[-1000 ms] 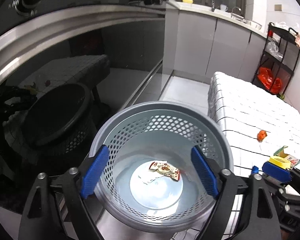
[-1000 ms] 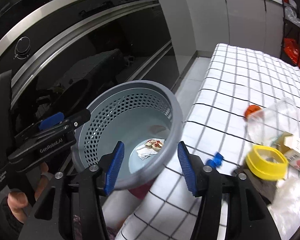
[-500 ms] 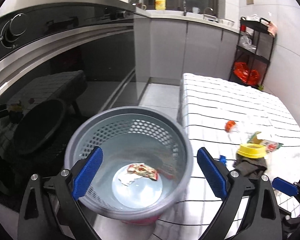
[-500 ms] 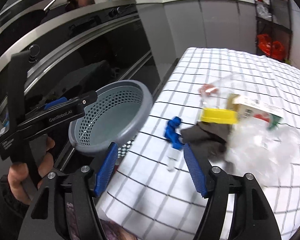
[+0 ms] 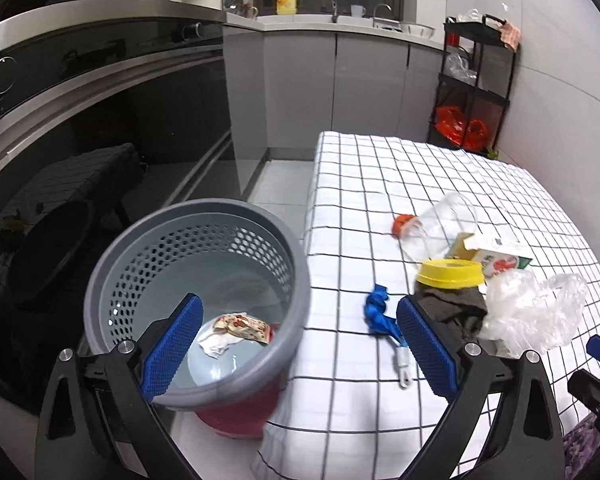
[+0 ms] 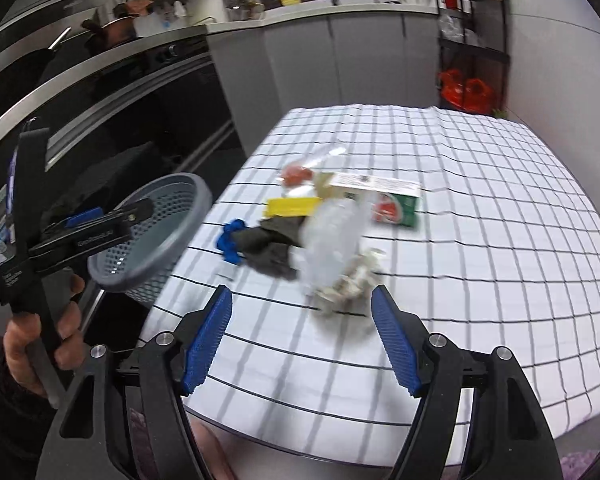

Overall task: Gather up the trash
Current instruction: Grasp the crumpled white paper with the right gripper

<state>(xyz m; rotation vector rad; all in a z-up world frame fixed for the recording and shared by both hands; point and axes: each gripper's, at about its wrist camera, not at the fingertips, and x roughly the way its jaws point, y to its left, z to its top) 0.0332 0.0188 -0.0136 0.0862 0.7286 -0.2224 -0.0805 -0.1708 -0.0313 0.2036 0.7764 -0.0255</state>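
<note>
A grey perforated trash basket (image 5: 198,296) stands beside the table's left edge with a snack wrapper (image 5: 242,326) inside. My left gripper (image 5: 298,346) is open and empty over the basket's right rim. Trash lies on the checked tablecloth (image 5: 400,176): a clear jar with an orange lid (image 5: 440,228), a yellow lid (image 5: 450,272), a dark cloth (image 5: 456,312), a blue strip (image 5: 380,314), a crumpled plastic bag (image 5: 532,312) and a carton (image 5: 496,258). My right gripper (image 6: 302,344) is open and empty, hovering in front of the blurred trash pile (image 6: 332,236). The basket (image 6: 156,236) shows at its left.
A black oven front (image 5: 80,140) runs along the left. Grey cabinets (image 5: 340,80) stand behind the table. A black shelf rack (image 5: 476,84) with red bags is at the back right. The left gripper's body (image 6: 40,240) shows in the right wrist view.
Both grippers have pulled back and swung right, from over the basket toward the table's trash. The right wrist view is blurred from motion. Both stay open.
</note>
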